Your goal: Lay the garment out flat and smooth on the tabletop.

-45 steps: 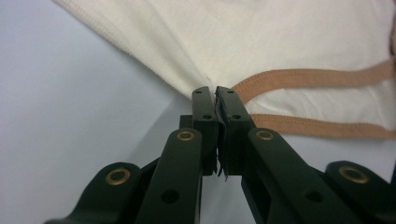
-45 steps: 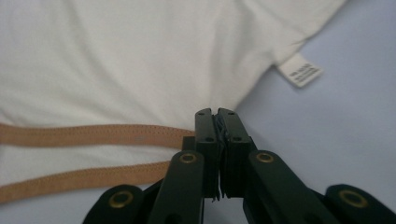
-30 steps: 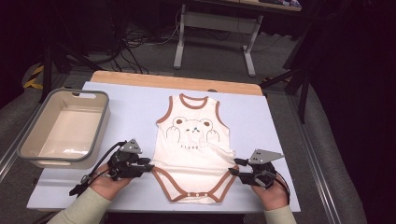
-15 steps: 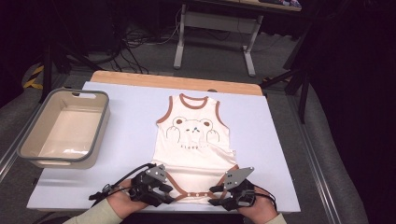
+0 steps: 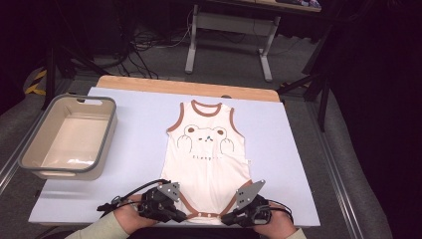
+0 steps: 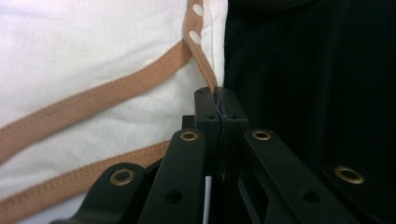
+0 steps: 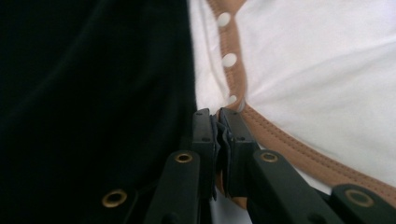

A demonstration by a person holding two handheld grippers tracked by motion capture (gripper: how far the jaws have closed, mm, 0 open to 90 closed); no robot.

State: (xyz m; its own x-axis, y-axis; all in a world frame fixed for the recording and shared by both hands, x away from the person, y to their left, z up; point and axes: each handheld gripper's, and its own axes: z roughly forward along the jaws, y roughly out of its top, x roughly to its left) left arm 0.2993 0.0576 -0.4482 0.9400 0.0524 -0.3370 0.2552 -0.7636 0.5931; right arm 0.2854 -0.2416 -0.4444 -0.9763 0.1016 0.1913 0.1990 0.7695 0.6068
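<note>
A cream baby bodysuit (image 5: 208,149) with brown trim and a bear print lies flat on the table, neck away from me, crotch flap at the near edge. My left gripper (image 5: 181,217) has just been closing and is shut on the brown snap band (image 6: 201,51) at the left end of that flap. My right gripper (image 5: 226,219) has also just been closing and pinches the brown trim (image 7: 275,135) at the flap's right end, beside the white snaps (image 7: 229,59). Both hands rest at the table's near edge.
A beige bin with a grey rim (image 5: 31,151) stands at the left of the pale table top (image 5: 278,144). A wooden strip runs along the far edge. Beyond it are a metal stand's legs (image 5: 191,47) and floor cables.
Both grippers came inward and toward me from the bodysuit's leg openings to its bottom flap. Their jaws closed on the brown trim there.
</note>
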